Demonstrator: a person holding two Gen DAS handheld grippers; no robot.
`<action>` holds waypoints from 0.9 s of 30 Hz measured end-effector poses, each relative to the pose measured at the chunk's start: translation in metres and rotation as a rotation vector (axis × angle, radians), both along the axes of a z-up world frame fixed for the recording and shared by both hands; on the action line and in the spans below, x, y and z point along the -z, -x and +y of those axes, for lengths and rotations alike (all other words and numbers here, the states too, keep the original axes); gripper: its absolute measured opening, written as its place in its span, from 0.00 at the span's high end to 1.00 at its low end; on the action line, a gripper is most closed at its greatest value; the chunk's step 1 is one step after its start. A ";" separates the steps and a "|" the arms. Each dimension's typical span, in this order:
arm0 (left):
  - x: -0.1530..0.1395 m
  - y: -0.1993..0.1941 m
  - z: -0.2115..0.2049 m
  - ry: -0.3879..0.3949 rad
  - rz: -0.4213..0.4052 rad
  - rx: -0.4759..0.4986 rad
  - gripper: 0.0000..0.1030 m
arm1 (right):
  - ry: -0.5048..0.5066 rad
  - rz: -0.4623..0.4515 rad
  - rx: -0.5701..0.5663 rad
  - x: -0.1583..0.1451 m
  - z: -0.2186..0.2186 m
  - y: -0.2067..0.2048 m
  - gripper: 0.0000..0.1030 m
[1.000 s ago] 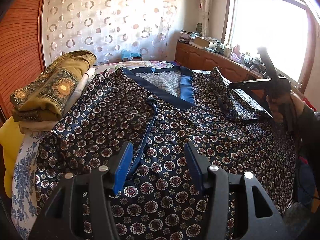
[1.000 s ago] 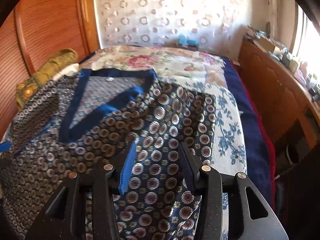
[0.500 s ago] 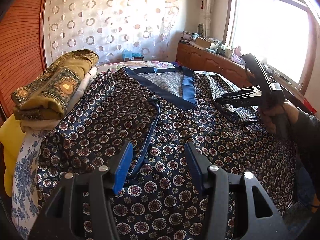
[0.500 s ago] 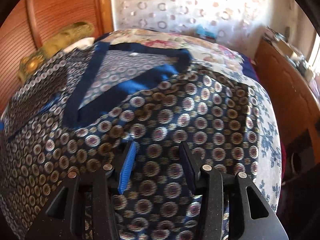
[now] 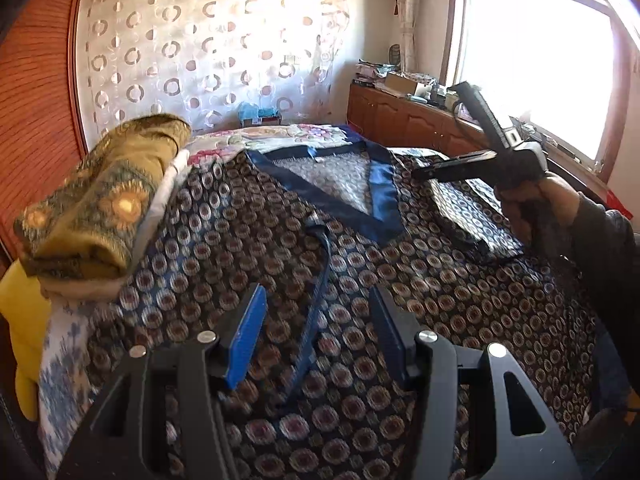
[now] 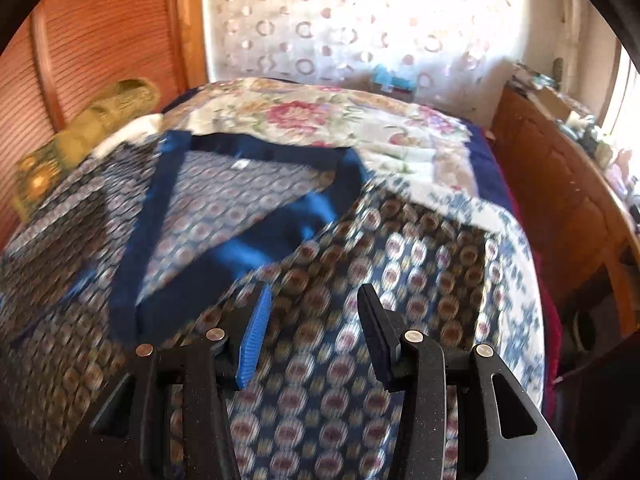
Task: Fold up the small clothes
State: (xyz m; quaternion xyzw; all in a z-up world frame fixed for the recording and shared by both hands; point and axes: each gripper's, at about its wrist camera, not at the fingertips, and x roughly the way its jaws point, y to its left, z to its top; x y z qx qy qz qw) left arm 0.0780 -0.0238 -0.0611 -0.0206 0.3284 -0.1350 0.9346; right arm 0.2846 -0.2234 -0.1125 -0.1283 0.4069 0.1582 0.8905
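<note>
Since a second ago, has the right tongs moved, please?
Yes. In the left wrist view the right tongs has swung left, away from the window, over the folded sleeve.

Dark navy satin robe with a medallion print and plain blue collar band (image 5: 280, 240) lies spread flat, front up, V-neck away from camera. One sleeve (image 5: 472, 216) folded inward over the body. Thin blue tie (image 5: 316, 312) trails down the middle.

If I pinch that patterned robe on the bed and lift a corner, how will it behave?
The robe will probably hang limp: its folded sleeve lies flat and its thin blue tie curves loosely. The shiny blue collar suggests satin, so it may slip from the right claw. It looks light for its size.
</note>
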 end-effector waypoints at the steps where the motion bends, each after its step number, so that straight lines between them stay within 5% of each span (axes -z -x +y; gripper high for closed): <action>1: -0.002 -0.004 0.002 -0.004 -0.004 -0.002 0.48 | 0.012 0.008 0.011 0.003 0.001 -0.006 0.56; 3: -0.004 -0.010 0.005 -0.007 -0.007 -0.006 0.48 | 0.051 0.022 0.039 0.010 0.000 -0.018 0.57; 5: -0.006 -0.017 0.008 -0.001 -0.010 -0.008 0.48 | 0.025 0.053 0.032 0.015 -0.007 -0.025 0.78; 8: -0.007 -0.025 0.010 0.004 -0.008 -0.007 0.48 | -0.024 0.060 0.004 0.015 -0.019 -0.024 0.95; 15: -0.007 -0.053 0.014 0.032 0.016 -0.009 0.48 | -0.355 0.015 -0.097 -0.029 -0.046 -0.010 0.97; 16: -0.006 -0.056 0.015 0.032 0.019 -0.010 0.48 | -0.351 0.007 -0.074 -0.032 -0.049 -0.010 0.90; 17: -0.006 -0.061 0.016 0.030 0.023 -0.012 0.48 | -0.311 0.002 -0.049 -0.032 -0.050 -0.011 0.63; 19: -0.006 -0.067 0.019 0.025 0.027 -0.020 0.48 | -0.206 -0.012 -0.007 -0.029 -0.050 -0.014 0.35; 27: -0.001 -0.100 0.052 -0.025 0.065 -0.100 0.48 | 0.009 0.015 0.062 0.000 -0.069 -0.019 0.35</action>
